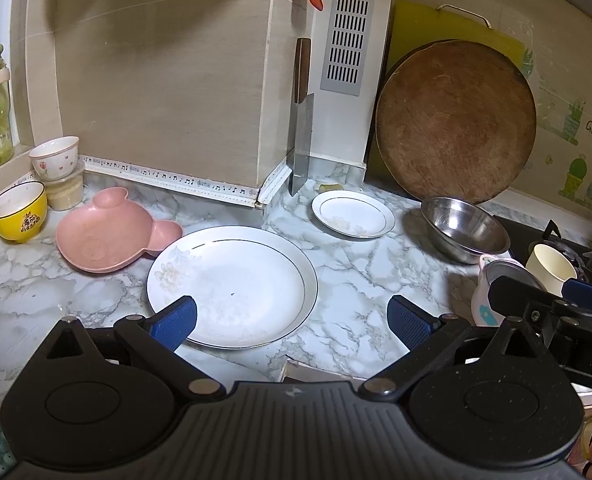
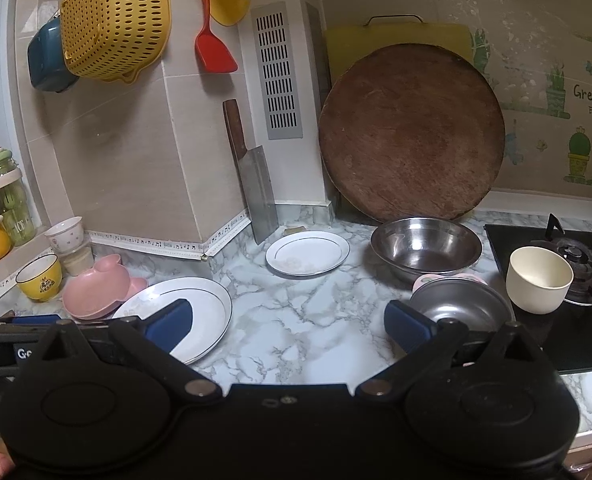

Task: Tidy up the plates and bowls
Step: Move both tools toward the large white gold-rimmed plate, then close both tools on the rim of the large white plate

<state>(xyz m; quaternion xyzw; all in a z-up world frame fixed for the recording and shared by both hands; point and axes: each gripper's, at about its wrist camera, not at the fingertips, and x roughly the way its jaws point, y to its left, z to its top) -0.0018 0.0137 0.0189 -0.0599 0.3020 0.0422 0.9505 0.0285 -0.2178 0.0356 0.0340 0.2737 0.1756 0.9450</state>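
A large white plate (image 1: 232,284) (image 2: 200,312) lies on the marble counter near the front. A small white plate (image 1: 353,214) (image 2: 307,253) lies further back. A pink bear-shaped dish (image 1: 108,232) (image 2: 96,290) sits left of the large plate, a yellow bowl (image 1: 18,210) (image 2: 40,278) beyond it. A steel bowl (image 1: 463,228) (image 2: 425,248) stands at the right, a smaller steel bowl (image 2: 457,304) (image 1: 507,274) in front of it. My left gripper (image 1: 292,326) is open and empty over the large plate's near edge. My right gripper (image 2: 288,330) is open and empty above the counter.
A cleaver (image 2: 254,184) and a round wooden board (image 2: 411,132) lean on the wall. A cream cup (image 2: 539,280) stands on the black stove (image 2: 535,344) by the burner. A floral cup (image 1: 54,158) sits on a jar at the left. A yellow colander (image 2: 116,20) hangs above.
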